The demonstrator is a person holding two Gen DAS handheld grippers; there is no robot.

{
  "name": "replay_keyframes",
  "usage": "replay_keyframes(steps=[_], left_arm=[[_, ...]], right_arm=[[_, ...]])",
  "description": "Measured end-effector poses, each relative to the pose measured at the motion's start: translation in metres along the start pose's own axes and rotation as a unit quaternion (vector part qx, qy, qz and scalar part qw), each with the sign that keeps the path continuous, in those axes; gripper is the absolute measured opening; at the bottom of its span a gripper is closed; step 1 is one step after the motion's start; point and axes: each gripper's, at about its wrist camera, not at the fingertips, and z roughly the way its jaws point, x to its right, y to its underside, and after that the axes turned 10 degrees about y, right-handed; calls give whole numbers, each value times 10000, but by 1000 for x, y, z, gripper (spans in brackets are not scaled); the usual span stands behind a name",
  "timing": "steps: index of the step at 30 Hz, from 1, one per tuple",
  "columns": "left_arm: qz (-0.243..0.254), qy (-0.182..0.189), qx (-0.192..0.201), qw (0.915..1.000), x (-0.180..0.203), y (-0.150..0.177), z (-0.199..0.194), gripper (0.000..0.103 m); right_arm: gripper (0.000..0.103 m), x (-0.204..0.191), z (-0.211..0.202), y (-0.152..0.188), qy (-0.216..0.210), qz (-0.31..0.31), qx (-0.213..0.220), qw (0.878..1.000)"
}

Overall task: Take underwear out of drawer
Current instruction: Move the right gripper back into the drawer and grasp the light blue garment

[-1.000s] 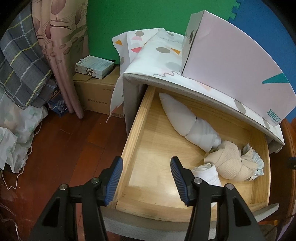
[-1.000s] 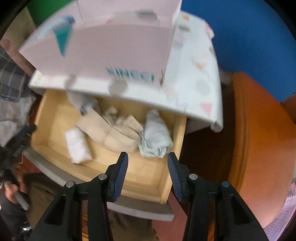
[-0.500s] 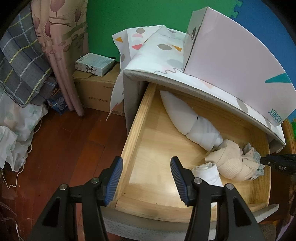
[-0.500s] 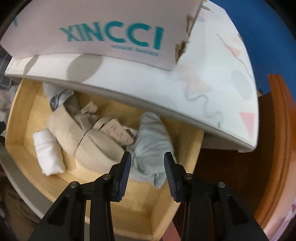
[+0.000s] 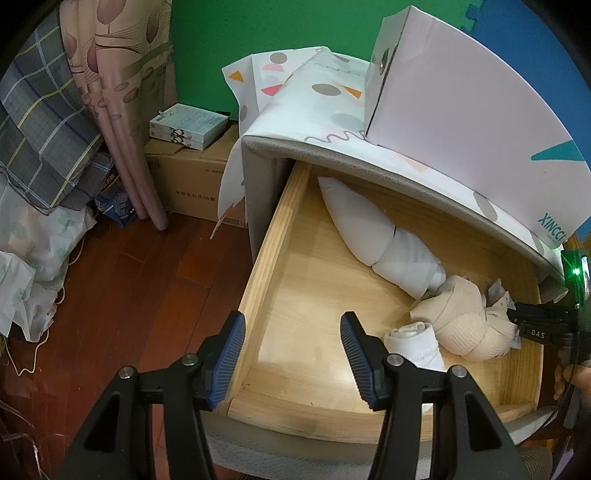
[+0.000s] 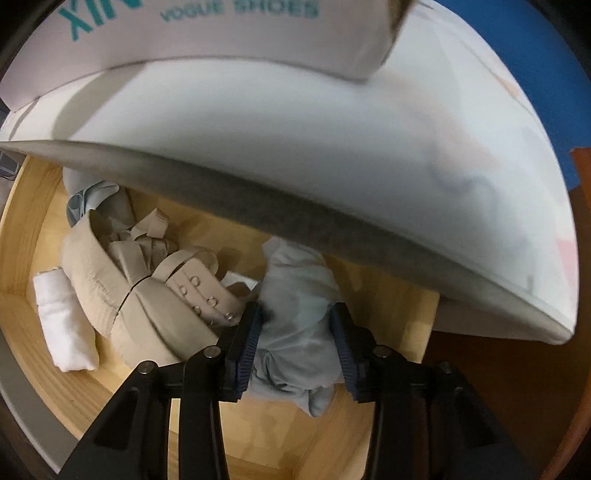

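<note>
The pale wooden drawer (image 5: 258, 266) stands pulled out from a grey fabric-covered cabinet (image 5: 264, 192). In its right part the right gripper (image 6: 295, 345) has its blue ribbed fingers (image 6: 248, 347) set on either side of a crumpled pale blue-grey underwear garment (image 6: 295, 314), both pads touching the cloth; whether they squeeze it cannot be told. The garment lies on the drawer floor, its far end tucked under the cabinet's overhanging top edge, which hangs low over the fingers.

Just left of it, touching, sits a beige folded bra (image 6: 147, 295) with hook-and-eye fastenings, its straps bunched at the far side. Left of that lies a white rolled cloth (image 6: 64, 328). In the left wrist view a long white wrapped bundle (image 5: 380, 236) runs from the drawer's far left toward the bra.

The left gripper (image 5: 291, 356) hovers over the drawer's near left corner with its fingers wide apart and nothing between them.

A white cloth with coloured shapes (image 5: 295, 96) drapes over the cabinet top, and a pale pink shoebox (image 5: 461, 122) with teal lettering stands on it. To the left, on the dark red wooden floor (image 5: 122, 280), are a brown cardboard carton (image 5: 188, 177) carrying small white-and-teal boxes (image 5: 188, 125), a pink patterned curtain (image 5: 110, 74) and a grey plaid fabric (image 5: 40, 122). The wall behind is green (image 5: 266, 29), with blue foam (image 5: 517, 44) to the right.
</note>
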Motion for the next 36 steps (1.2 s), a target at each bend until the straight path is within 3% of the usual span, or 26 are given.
replay_keyframes(steps=[9, 16, 25, 29, 32, 36], left_arm=[[-3, 10, -11, 10000, 0, 1, 0, 55], [5, 7, -13, 10000, 0, 1, 0, 55], [-11, 2, -77, 10000, 1, 1, 1, 55], [63, 1, -127, 9999, 4, 2, 3, 55], [149, -22, -221, 9996, 9, 2, 7, 55], [191, -18, -304, 9994, 15, 4, 11, 55]], right_arm=[[45, -19, 4, -2, 90, -246, -112, 9996], [44, -38, 5, 12, 211, -148, -783, 9966], [44, -37, 12, 32, 2, 788, -1882, 9790], [47, -36, 12, 37, 31, 983, -1935, 9762], [49, -12, 16, 63, 34, 1138, -1906, 9750], [53, -16, 16, 61, 153, 1091, -1927, 9751]])
